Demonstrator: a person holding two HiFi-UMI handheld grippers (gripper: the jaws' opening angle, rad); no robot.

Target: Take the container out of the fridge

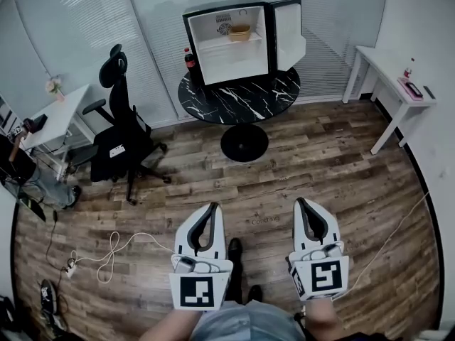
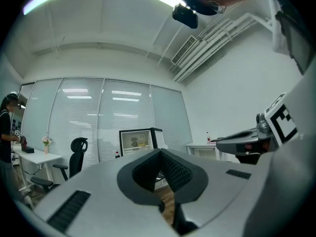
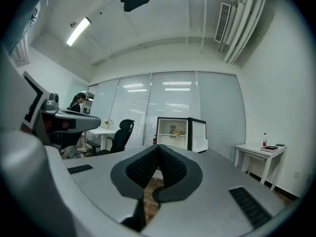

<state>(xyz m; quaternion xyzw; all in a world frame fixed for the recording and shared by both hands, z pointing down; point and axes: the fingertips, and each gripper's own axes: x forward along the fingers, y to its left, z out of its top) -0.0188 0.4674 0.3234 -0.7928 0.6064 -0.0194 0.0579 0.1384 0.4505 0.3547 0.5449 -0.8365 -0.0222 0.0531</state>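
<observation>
A small black fridge (image 1: pixel 229 42) stands on a round black marble table (image 1: pixel 242 94) across the room, with its door (image 1: pixel 289 33) swung open to the right. On its upper shelf sits a yellowish container (image 1: pixel 239 32), also seen in the left gripper view (image 2: pixel 141 143) and the right gripper view (image 3: pixel 177 132). My left gripper (image 1: pixel 212 207) and right gripper (image 1: pixel 302 203) are held low over the wood floor, far from the fridge. Both point toward it. The left gripper (image 2: pixel 160 150) and right gripper (image 3: pixel 159 146) each have their tips together and hold nothing.
A dark bottle (image 1: pixel 190 62) stands on the table left of the fridge. A black office chair (image 1: pixel 117 137) is at left, by a white desk (image 1: pixel 60 116) and a person (image 1: pixel 28 172). Another white desk (image 1: pixel 387 77) is at right. Cables (image 1: pixel 106 254) lie on the floor.
</observation>
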